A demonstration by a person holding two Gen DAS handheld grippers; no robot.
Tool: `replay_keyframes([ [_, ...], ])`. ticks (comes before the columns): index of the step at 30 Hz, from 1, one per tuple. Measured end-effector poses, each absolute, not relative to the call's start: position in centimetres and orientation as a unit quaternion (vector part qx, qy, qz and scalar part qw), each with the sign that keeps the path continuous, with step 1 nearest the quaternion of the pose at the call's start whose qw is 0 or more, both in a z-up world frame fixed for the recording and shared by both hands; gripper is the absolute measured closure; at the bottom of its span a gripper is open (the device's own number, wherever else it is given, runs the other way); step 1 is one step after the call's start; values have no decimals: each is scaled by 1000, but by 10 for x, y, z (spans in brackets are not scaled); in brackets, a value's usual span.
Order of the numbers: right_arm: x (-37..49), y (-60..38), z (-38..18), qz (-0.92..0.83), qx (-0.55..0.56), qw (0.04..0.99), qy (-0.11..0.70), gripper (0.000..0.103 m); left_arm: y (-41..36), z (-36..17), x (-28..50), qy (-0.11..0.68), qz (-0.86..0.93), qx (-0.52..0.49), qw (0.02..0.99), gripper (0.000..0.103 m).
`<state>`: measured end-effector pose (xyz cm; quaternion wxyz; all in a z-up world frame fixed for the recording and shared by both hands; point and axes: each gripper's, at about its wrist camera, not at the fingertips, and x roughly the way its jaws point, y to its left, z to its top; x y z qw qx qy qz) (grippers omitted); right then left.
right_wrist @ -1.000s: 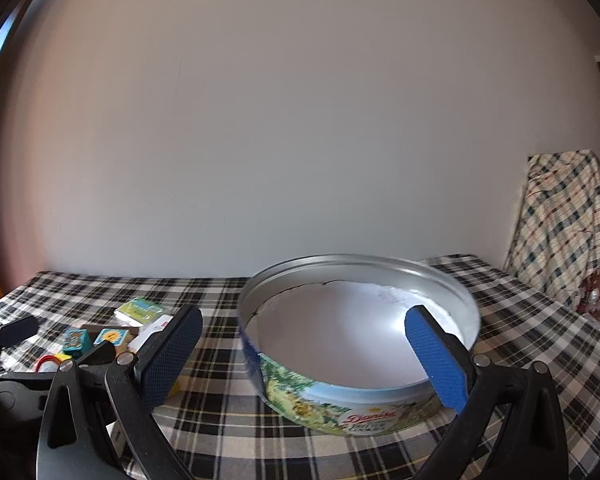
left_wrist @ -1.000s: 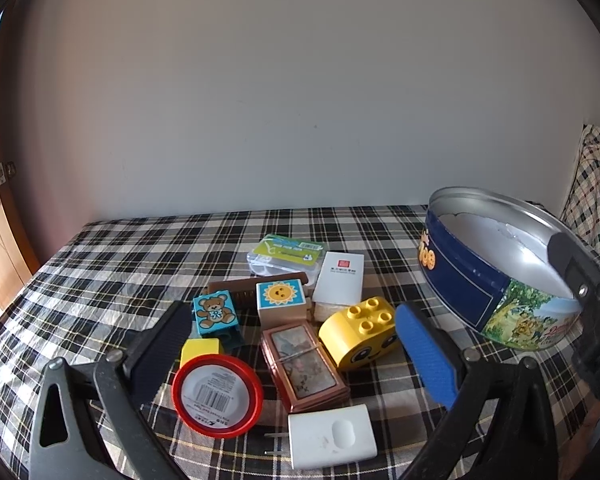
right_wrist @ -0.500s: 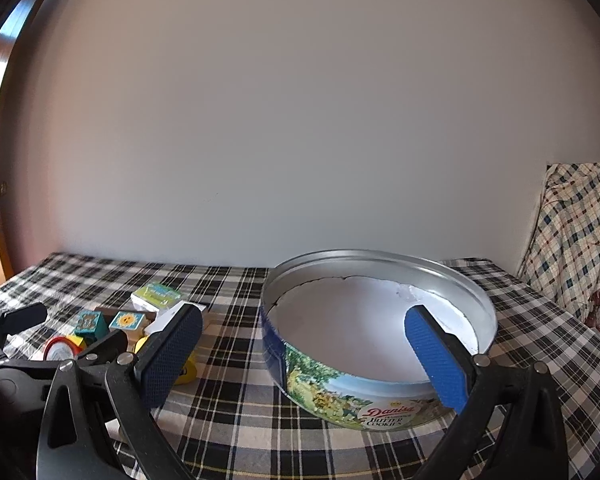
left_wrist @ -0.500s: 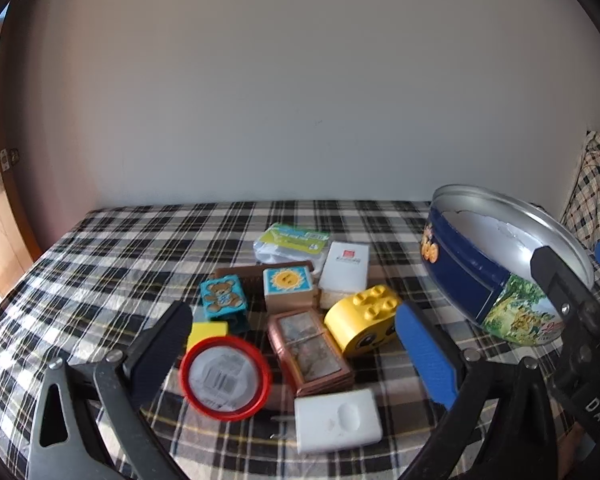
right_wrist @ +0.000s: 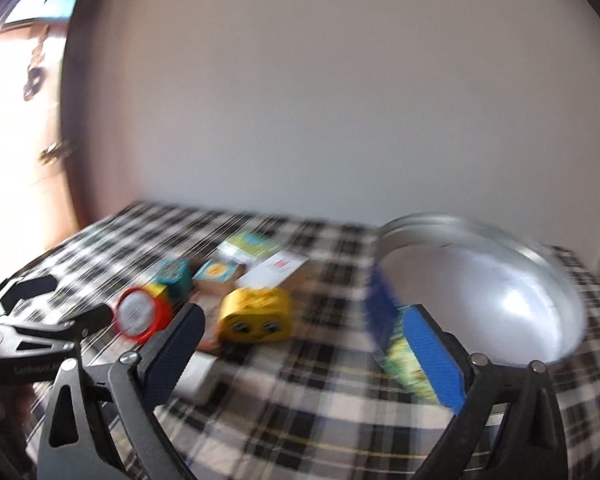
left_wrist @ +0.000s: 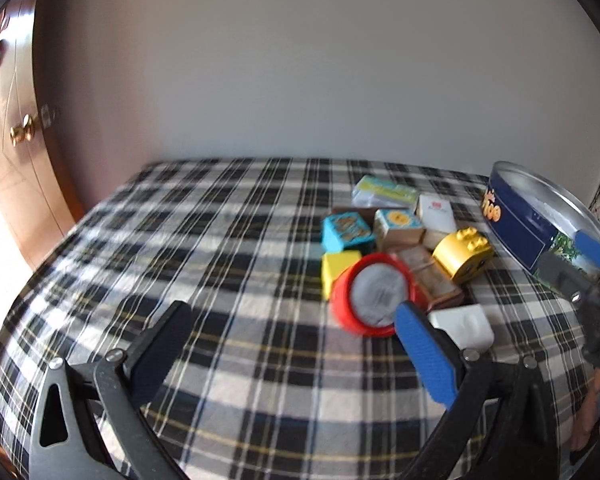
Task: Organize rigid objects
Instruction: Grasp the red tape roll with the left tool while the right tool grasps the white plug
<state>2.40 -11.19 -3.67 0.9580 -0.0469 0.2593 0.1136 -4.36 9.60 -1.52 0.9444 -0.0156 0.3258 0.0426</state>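
Swinging leftward since a second earlier, both views were blurred; left hand-held gripper (left_wrist: 288, 336) spread wide and empty, with the red-rimmed lid (left_wrist: 376, 294) now just ahead of its right finger instead of centred between the jaws. Right hand-held gripper (right_wrist: 304, 344) likewise gaping and empty, turned from facing the cookie tin (right_wrist: 496, 300) squarely toward the yellow block (right_wrist: 256, 314) ahead-left, tin now ahead-right. Nothing yet in the tin on the plaid-covered bench (left_wrist: 220, 240); probably lining up a first pick.

left wrist: low over checked cloth, faces wall, left of round blue metal tin (left_wrist: 540, 216) | right wrist: close before this tin (right_wrist: 480, 292), blurred | shared: tin, red-rimmed round lid (left_wrist: 374, 300) (right_wrist: 137, 315)
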Motion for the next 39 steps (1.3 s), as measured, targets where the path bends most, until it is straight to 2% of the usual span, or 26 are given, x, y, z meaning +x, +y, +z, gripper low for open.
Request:
replay_keyframes([
  [1, 28, -108, -41, 132, -47, 951, 276, 13, 101, -16, -44, 332, 40, -20, 942, 1],
  [3, 37, -96, -51, 176, -47, 930, 320, 17, 106, -17, -44, 339, 36, -24, 940, 1],
  [6, 48, -76, -67, 223, -54, 897, 378, 17, 114, -16, -43, 343, 36, -27, 938, 1],
  [12, 54, -34, -87, 251, -100, 867, 419, 17, 125, -13, -45, 348, 45, -29, 936, 1],
  [15, 55, -20, -93, 247, -124, 857, 436, 33, 126, -13, -44, 349, 43, -22, 936, 1],
  [23, 51, -40, -91, 241, -112, 863, 429, 34, 94, -17, -35, 361, -7, 7, 932, 1],
  [28, 40, -73, -72, 222, -95, 895, 375, 34, 71, -21, -18, 372, -32, 21, 927, 2],
  [30, 37, -85, -64, 208, -95, 909, 348, 34, 67, -26, -9, 386, -34, 22, 922, 10],
  [32, 37, -94, -59, 195, -95, 918, 331, 49, 65, -34, 1, 408, -39, 10, 912, 19],
  [33, 38, -96, -58, 190, -93, 920, 329, 51, 65, -38, 5, 417, -43, 1, 908, 22],
  [36, 43, -101, -56, 186, -82, 920, 335, 51, 68, -46, 14, 438, -51, -27, 897, 23],
  [39, 45, -102, -59, 193, -86, 913, 348, 51, 70, -46, 15, 434, -46, -33, 899, 33],
])
